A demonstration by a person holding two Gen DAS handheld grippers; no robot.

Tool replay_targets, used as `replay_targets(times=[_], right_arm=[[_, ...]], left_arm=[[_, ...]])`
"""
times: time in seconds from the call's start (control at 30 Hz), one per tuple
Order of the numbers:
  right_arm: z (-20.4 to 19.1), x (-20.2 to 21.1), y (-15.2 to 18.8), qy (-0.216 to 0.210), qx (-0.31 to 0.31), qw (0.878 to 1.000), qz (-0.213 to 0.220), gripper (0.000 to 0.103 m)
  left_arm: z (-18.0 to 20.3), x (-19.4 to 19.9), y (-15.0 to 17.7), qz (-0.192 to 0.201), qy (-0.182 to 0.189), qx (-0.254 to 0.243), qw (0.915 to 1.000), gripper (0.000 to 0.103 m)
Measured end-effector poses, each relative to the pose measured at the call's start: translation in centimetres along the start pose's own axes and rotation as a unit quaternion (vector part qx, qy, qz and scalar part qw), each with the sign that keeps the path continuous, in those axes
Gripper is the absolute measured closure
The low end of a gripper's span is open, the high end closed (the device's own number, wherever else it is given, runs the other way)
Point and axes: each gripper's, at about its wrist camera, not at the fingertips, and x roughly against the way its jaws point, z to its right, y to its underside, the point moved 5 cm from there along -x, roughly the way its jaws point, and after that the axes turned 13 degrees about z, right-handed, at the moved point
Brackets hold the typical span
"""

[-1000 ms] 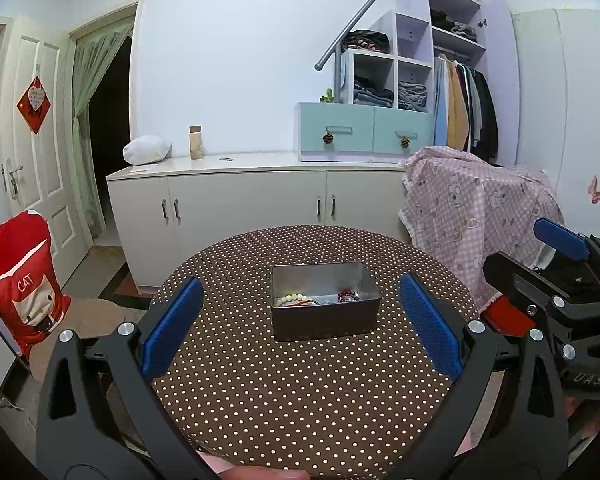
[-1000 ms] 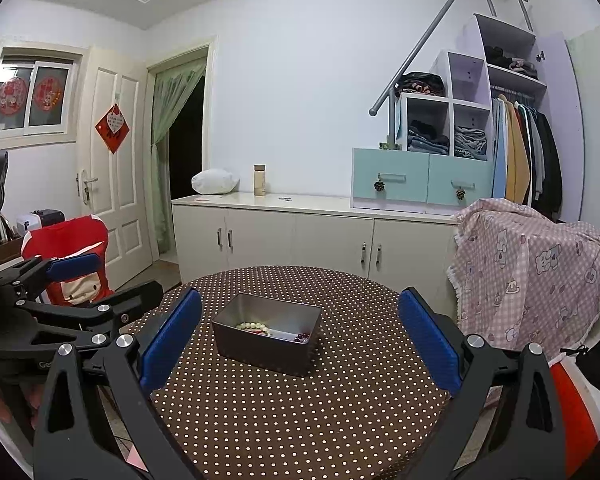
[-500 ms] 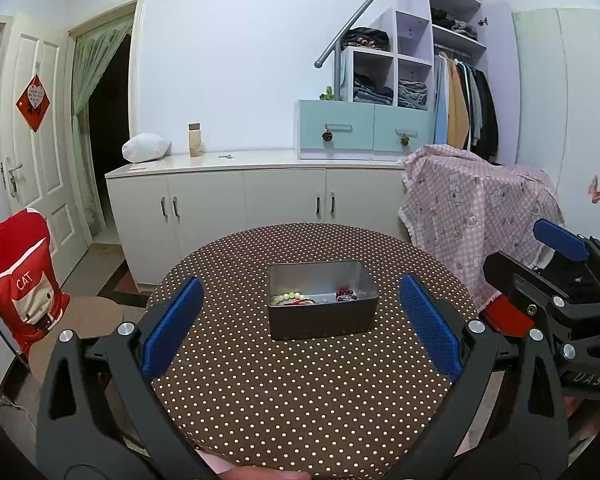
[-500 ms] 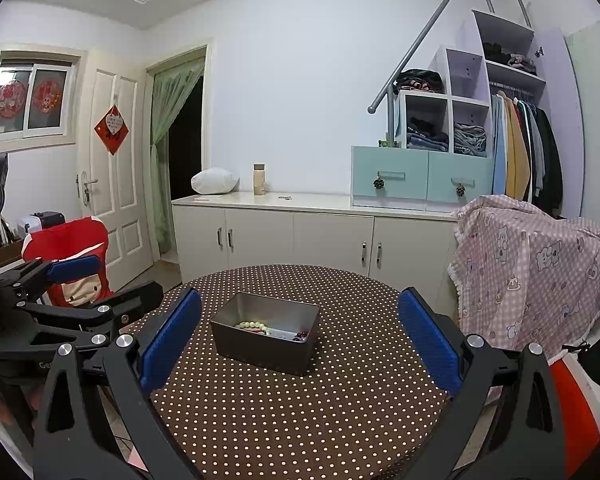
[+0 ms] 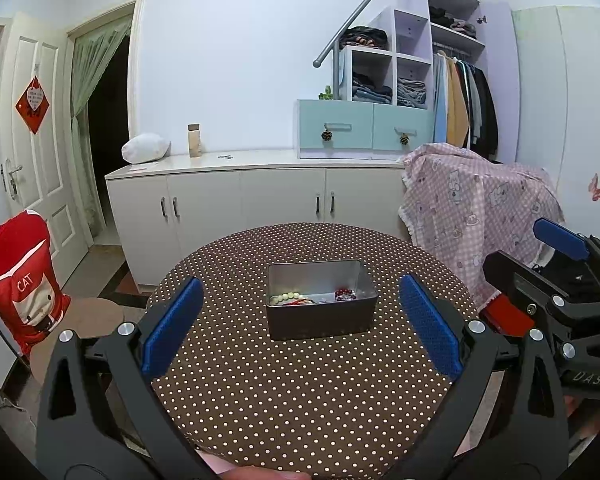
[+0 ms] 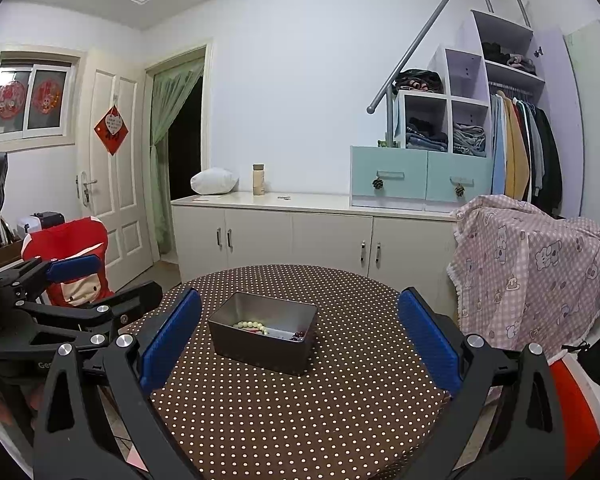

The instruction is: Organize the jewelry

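Observation:
A grey metal box [image 5: 321, 307] stands open in the middle of a round table with a brown polka-dot cloth [image 5: 300, 392]. Inside it lie a pale bead bracelet [image 5: 285, 298], a dark red bead bracelet [image 5: 345, 294] and some red cord. The box also shows in the right wrist view [image 6: 265, 337]. My left gripper [image 5: 300, 326] is open and empty, held back from the box above the near side of the table. My right gripper [image 6: 298, 338] is open and empty, also short of the box. Each gripper shows at the edge of the other's view.
A white low cabinet [image 5: 256, 200] runs along the far wall with a bottle [image 5: 194, 141] and a white bag [image 5: 145, 148] on it. A pink checked cloth [image 5: 476, 204] covers something right of the table. A red bag [image 5: 18, 280] stands at the left by the door.
Both grippers have stayed open and nearly still. The views have shifted only slightly; the box and its contents have not moved.

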Motion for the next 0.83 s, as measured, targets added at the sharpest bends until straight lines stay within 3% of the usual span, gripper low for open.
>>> replay_targets(times=[0.83], right_arm=[[0.01, -0.28, 0.25, 0.001, -0.007, 1.000, -0.003, 0.008]], left_arm=[[0.06, -0.33, 0.20, -0.004, -0.006, 0.000, 1.0000, 0.006]])
